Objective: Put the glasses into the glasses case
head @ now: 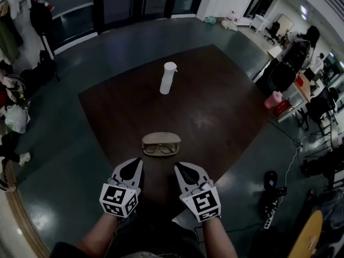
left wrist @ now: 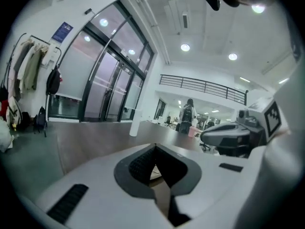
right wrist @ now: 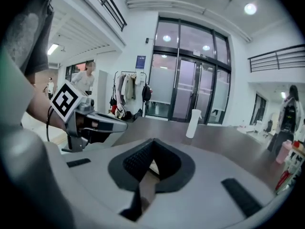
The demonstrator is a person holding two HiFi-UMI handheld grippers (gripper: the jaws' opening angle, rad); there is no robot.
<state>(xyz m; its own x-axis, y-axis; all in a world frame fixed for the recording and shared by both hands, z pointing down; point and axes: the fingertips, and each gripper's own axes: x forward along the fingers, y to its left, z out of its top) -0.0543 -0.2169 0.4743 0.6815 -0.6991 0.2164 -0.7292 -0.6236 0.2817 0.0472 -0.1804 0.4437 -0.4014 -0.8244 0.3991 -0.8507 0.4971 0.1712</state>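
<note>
Left tool (head: 134, 165) closed, empty | right tool (head: 183, 170) closed, empty | dark-framed glasses (head: 159, 150) against near edge of beige oval glasses case (head: 160, 138) on dark brown surface (head: 215, 112) | white spray bottle (head: 168, 78) far

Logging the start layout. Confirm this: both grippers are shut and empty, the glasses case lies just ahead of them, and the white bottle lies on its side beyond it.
Wrong on one point: the head view shows the white bottle standing upright beyond the glasses case. The left gripper and right gripper are shut and empty, as stated.

Dark-rimmed glasses (head: 159, 150) lying in open beige case (head: 161, 137).
</note>
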